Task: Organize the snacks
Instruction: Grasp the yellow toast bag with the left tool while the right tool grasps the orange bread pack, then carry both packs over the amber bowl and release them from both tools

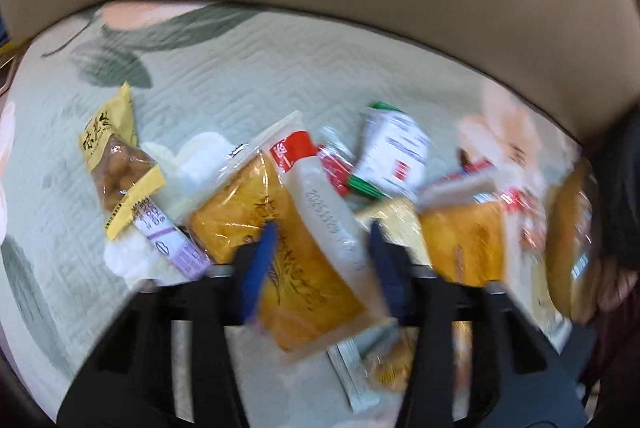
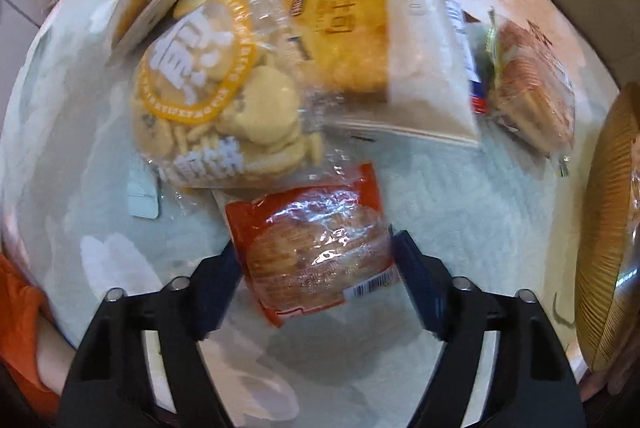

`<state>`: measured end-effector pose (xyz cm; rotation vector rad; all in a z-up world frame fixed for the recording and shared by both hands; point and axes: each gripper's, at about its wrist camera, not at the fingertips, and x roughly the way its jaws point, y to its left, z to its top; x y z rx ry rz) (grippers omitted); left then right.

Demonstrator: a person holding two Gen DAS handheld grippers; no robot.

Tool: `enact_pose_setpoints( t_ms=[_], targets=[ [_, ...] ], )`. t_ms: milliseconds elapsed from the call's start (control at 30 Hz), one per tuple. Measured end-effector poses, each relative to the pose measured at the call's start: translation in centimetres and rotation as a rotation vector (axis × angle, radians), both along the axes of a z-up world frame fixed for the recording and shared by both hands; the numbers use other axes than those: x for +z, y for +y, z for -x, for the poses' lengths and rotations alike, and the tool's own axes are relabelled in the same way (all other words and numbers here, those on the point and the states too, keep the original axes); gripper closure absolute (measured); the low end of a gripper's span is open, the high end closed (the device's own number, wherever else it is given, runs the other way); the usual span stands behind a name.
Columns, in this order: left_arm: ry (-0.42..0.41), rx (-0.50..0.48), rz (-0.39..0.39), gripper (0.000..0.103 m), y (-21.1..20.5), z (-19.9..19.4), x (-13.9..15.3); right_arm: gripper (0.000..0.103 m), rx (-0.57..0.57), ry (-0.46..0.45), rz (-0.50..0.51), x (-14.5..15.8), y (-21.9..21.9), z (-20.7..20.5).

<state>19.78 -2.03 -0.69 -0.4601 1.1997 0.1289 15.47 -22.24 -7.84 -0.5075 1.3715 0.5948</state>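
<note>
Snacks heaped on quilt — orange cracker pack [image 2: 316, 248] lies between right gripper [image 2: 316, 268] fingers, spread wide, untouched; left gripper [image 1: 320, 252] likewise straddles yellow packet [image 1: 296, 248], unclamped.

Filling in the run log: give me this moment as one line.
left tool: open, straddling yellow pastry packet | right tool: open, around orange cracker packet | surface: quilted mat

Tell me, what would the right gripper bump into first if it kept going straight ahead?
Probably the orange cracker packet, which already sits between the open jaws of the right gripper; whether they touch it is unclear.
</note>
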Motion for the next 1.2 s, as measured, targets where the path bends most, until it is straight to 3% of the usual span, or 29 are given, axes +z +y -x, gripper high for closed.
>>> enact_pose_setpoints(
  t_ms=[67,167,200,300,433,600,767,833,967,1200],
  targets=[
    [0.000,-0.025,0.025,0.085,0.3,1.2,0.6,0.038,-0.033,0.012,-0.026,0.4,-0.9,-0.6],
    [0.013,-0.064,0.061,0.082,0.6,2.4,0.9,0.038,-0.063,0.017,-0.022,0.6,-1.5,-0.7],
    [0.015,-0.069,0.061,0.074,0.8,2.9,0.9,0.038,-0.068,0.020,-0.020,0.6,-1.8,-0.9],
    [0.011,-0.014,0.061,0.026,2.1,4.6,0.9,0.037,-0.077,0.027,-0.015,0.7,-2.5,-0.6],
    [0.007,0.008,0.155,0.021,2.5,4.6,-0.3,0.037,-0.090,0.034,-0.024,0.3,-3.1,-0.2],
    [0.095,0.078,0.093,0.007,2.0,3.0,-3.5,0.035,-0.105,0.047,-0.037,0.1,-3.9,-1.1],
    [0.059,0.089,0.031,0.006,1.0,2.7,-3.9,0.037,-0.097,0.049,-0.032,-0.5,-3.7,-2.8],
    [0.032,0.065,0.036,0.023,0.3,2.2,-3.5,0.038,-0.099,0.042,-0.036,-0.4,-3.9,-3.2],
    [0.016,-0.003,-0.013,0.028,-1.2,2.3,-2.5,0.040,-0.130,0.056,-0.058,-0.4,-4.1,-4.1],
    [-0.089,-0.080,-0.020,0.029,-1.8,7.2,1.9,0.040,-0.223,0.125,-0.166,0.8,-7.4,-5.2]
  ],
)
